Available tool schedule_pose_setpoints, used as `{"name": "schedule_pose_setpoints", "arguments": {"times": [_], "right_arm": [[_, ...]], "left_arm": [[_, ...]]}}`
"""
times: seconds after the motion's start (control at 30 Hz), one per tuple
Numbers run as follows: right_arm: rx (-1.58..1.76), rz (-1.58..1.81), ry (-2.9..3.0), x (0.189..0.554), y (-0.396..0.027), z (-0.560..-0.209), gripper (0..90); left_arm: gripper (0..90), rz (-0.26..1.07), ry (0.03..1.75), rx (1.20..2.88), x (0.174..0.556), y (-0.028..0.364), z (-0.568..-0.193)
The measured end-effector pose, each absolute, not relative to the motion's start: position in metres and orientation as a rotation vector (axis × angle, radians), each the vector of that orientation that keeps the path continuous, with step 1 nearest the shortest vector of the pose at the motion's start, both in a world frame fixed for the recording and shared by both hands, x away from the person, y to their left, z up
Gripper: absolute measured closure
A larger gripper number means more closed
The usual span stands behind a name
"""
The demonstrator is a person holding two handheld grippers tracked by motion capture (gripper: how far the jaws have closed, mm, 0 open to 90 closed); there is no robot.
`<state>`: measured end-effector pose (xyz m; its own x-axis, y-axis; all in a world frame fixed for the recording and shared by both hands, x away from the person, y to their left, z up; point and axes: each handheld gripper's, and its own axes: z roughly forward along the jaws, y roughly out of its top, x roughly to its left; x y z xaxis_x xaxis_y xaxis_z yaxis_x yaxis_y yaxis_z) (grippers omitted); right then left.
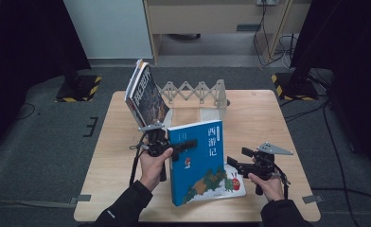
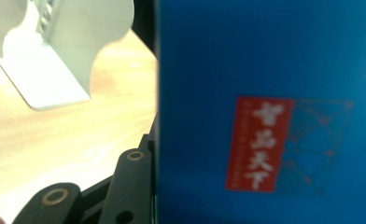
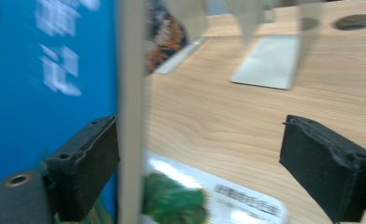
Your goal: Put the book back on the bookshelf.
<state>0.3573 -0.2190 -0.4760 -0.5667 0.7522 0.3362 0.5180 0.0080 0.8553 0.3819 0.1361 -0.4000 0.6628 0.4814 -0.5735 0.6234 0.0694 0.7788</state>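
Observation:
A blue book (image 1: 198, 161) with white characters on its cover stands raised and tilted over the table's front middle. My left gripper (image 1: 186, 145) is shut on its left part; in the left gripper view one black jaw lies against the blue cover (image 2: 265, 70), and the other jaw is hidden behind the book. My right gripper (image 1: 238, 158) is open beside the book's right edge. In the right gripper view (image 3: 209, 168) the book's white page edge (image 3: 130, 93) stands just inside the left jaw, with the right jaw far from it.
A white picture book (image 1: 233, 182) with a green caterpillar lies flat under the blue one. An expandable book rack (image 1: 198, 92) stands at the back of the wooden table (image 1: 269, 118), with books (image 1: 143, 94) leaning at its left end.

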Motion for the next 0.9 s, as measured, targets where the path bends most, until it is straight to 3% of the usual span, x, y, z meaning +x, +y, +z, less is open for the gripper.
{"name": "schedule_pose_setpoints", "arguments": {"times": [0.3, 0.47, 0.9], "right_arm": [[1.362, 1.220, 2.073, 0.365, -0.235, -0.490, 8.1], [1.390, 1.044, 2.102, 0.371, -0.245, -0.501, 5.9], [1.447, 0.854, 2.129, 0.377, -0.263, -0.518, 4.3]], "left_arm": [[60.6, 0.042, 0.964, 1.583, 0.384, 0.161, -0.379], [60.6, 0.065, 1.003, 1.582, 0.388, 0.170, -0.377], [60.6, 0.277, 1.016, 1.629, 0.394, 0.171, -0.355]]}}
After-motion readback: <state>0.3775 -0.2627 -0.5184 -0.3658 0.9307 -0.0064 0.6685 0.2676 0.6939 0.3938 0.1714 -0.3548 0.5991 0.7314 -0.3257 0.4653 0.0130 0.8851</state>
